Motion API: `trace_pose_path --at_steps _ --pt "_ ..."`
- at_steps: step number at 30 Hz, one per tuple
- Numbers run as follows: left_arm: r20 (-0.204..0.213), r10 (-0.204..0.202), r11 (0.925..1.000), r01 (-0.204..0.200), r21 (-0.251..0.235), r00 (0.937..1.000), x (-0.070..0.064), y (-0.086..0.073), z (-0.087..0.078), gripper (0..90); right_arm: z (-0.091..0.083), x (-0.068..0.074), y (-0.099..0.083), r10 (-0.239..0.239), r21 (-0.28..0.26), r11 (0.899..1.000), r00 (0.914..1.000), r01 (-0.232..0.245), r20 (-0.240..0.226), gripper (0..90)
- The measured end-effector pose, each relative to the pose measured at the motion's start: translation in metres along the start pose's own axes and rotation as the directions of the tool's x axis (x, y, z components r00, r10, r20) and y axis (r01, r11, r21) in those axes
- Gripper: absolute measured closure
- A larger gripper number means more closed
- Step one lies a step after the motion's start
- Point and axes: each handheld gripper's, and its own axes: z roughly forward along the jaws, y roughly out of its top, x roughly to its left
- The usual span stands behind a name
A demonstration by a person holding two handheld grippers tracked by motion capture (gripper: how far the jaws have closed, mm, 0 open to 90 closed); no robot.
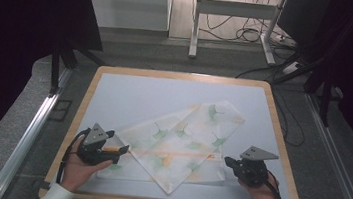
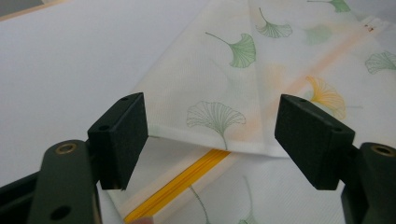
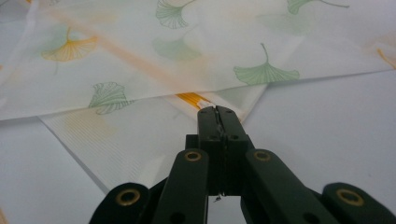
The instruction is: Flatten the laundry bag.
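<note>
The far half of the surface (image 1: 130, 91) is bare, so a hand-held gripper could move there freely. The flat cloth (image 1: 180, 140) covers the near middle, between both hand-held grippers.

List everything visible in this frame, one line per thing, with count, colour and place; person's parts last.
mesh bag: one, white with green and orange ginkgo leaves, lying folded over on the table's near middle
zipper: one, orange-yellow, running along the bag's lower layer
table: one, pale top with a wooden rim, centre of the high view
desk frame: one, white, on the floor beyond the table
cables: several, black, on the floor at the back
left gripper: one, black, jaws open beside the bag's folded edge
right gripper: one, black, jaws shut at the bag's edge; what it pinches is unclear
hands: two, white sleeves, near edge
</note>
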Motion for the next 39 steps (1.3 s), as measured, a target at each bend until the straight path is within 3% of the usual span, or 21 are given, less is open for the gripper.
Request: trace_pose_path --at_steps 20,39 --pt "0.023 0.043 0.9989 -0.043 0.020 0.9988 -0.014 0.003 0.008 25.5 0.009 0.017 0.008 -0.044 0.007 0.999 0.9973 0.044 -0.060 89.2" --pt "0.047 0.084 0.9955 -0.086 0.039 0.9953 -0.028 0.005 0.016 25.5 0.028 0.030 0.006 -0.065 0.085 0.993 0.9910 0.075 -0.117 89.2"
